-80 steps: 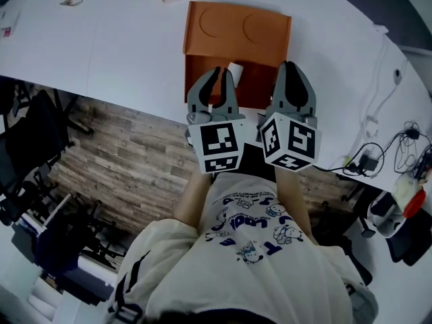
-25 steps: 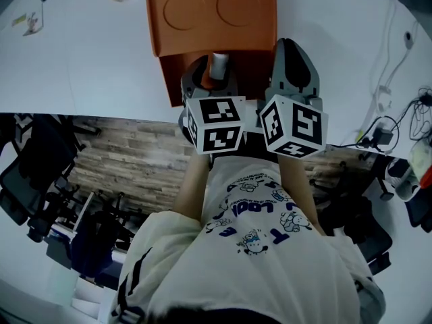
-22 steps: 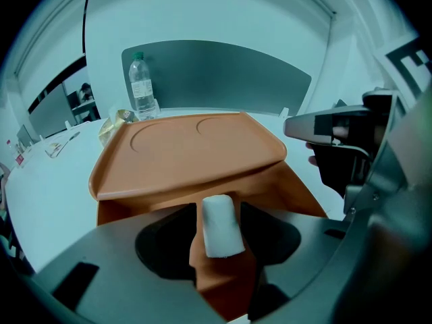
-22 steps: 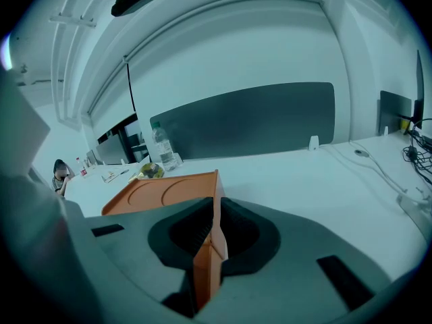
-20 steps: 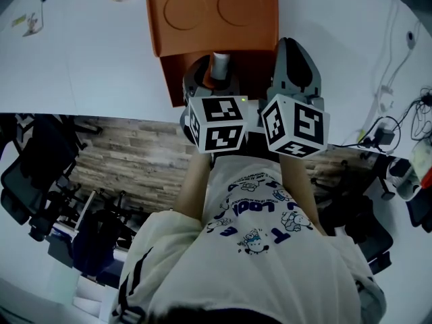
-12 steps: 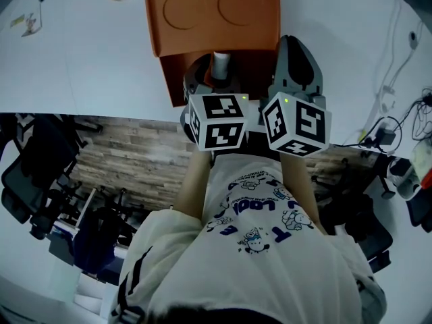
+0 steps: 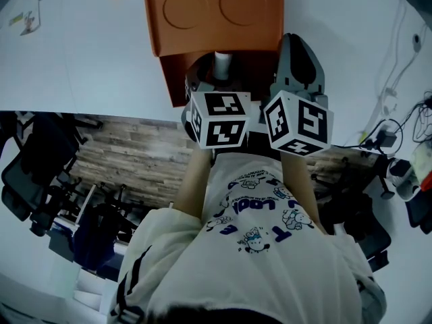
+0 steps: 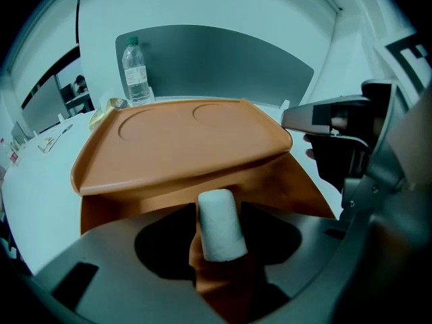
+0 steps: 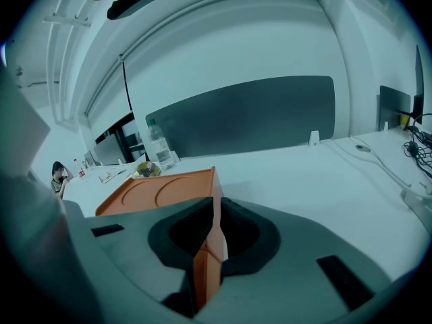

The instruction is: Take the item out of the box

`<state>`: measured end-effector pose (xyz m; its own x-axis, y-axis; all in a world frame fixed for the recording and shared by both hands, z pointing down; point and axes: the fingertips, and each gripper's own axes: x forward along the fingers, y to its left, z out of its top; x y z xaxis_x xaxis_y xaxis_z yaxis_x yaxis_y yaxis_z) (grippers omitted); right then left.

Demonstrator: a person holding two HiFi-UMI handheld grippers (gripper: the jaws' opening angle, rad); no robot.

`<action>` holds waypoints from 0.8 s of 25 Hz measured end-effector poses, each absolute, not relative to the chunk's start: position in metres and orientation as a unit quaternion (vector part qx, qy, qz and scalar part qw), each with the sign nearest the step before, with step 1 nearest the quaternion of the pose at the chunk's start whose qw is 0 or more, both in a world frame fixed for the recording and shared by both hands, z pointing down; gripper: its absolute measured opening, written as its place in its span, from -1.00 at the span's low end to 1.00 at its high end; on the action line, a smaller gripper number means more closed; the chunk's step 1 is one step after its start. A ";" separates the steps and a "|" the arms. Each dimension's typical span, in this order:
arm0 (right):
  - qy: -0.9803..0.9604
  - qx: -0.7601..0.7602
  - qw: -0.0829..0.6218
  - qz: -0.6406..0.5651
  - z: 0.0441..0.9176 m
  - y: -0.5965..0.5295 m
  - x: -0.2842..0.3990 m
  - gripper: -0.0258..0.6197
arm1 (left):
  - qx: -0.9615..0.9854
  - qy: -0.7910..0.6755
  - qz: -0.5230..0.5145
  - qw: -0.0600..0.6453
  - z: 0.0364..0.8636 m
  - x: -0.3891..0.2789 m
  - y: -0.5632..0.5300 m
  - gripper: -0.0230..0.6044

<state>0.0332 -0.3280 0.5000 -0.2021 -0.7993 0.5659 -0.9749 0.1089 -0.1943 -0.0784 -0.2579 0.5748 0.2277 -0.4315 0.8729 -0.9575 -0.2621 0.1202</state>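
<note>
Jaws of left gripper [image 8: 223,258] closed on small white soft-looking cylinder [image 8: 219,221], upright inside open orange plastic box [image 8: 175,147] on white surface [image 7: 81,52]; jaws of right gripper [image 9: 212,248] clamped on box's side wall; likely to slip free or snag under the lid if lifted crooked.

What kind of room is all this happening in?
Probably an office or meeting room. There is a long white table with a grey divider panel standing along it, dark office chairs on a wood-look floor beside it, and a water bottle on the table.
</note>
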 end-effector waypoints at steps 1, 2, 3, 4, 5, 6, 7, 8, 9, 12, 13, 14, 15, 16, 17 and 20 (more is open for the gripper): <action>-0.727 0.610 0.162 0.270 0.500 -0.328 0.033 -0.75 | 0.700 -0.495 0.376 0.352 0.575 -0.078 -0.258 -0.23; -0.726 0.611 0.162 0.271 0.500 -0.329 0.034 -0.75 | 0.700 -0.493 0.377 0.353 0.576 -0.077 -0.258 -0.23; -0.726 0.611 0.162 0.271 0.500 -0.329 0.034 -0.75 | 0.700 -0.492 0.378 0.354 0.576 -0.077 -0.258 -0.23; -0.726 0.611 0.162 0.271 0.500 -0.329 0.034 -0.75 | 0.700 -0.491 0.379 0.355 0.576 -0.077 -0.258 -0.23; -0.726 0.611 0.162 0.271 0.500 -0.329 0.034 -0.75 | 0.700 -0.490 0.379 0.356 0.577 -0.076 -0.258 -0.23; -0.726 0.611 0.161 0.271 0.500 -0.330 0.033 -0.75 | 0.700 -0.489 0.380 0.356 0.577 -0.077 -0.258 -0.23; -0.726 0.611 0.161 0.271 0.500 -0.330 0.033 -0.75 | 0.700 -0.488 0.381 0.357 0.577 -0.077 -0.258 -0.23; -0.726 0.611 0.161 0.271 0.500 -0.330 0.033 -0.75 | 0.699 -0.487 0.383 0.357 0.578 -0.077 -0.257 -0.23; -0.726 0.611 0.161 0.271 0.500 -0.330 0.032 -0.75 | 0.699 -0.486 0.384 0.356 0.578 -0.077 -0.257 -0.23; -0.725 0.612 0.161 0.272 0.500 -0.330 0.033 -0.75 | 0.698 -0.486 0.386 0.358 0.578 -0.078 -0.257 -0.23; -0.724 0.613 0.161 0.273 0.500 -0.330 0.033 -0.75 | 0.697 -0.487 0.385 0.358 0.578 -0.078 -0.257 -0.23; -0.724 0.613 0.161 0.273 0.501 -0.330 0.034 -0.75 | 0.697 -0.487 0.385 0.358 0.578 -0.078 -0.257 -0.24; -0.724 0.613 0.161 0.273 0.501 -0.330 0.034 -0.75 | 0.697 -0.486 0.386 0.359 0.579 -0.078 -0.257 -0.24; -0.723 0.614 0.161 0.273 0.501 -0.330 0.035 -0.75 | 0.697 -0.485 0.388 0.359 0.579 -0.077 -0.257 -0.25; -0.723 0.614 0.161 0.273 0.501 -0.329 0.036 -0.75 | 0.696 -0.483 0.391 0.359 0.580 -0.077 -0.256 -0.27; -0.721 0.617 0.160 0.273 0.501 -0.329 0.038 -0.75 | 0.697 -0.481 0.393 0.359 0.580 -0.075 -0.255 -0.29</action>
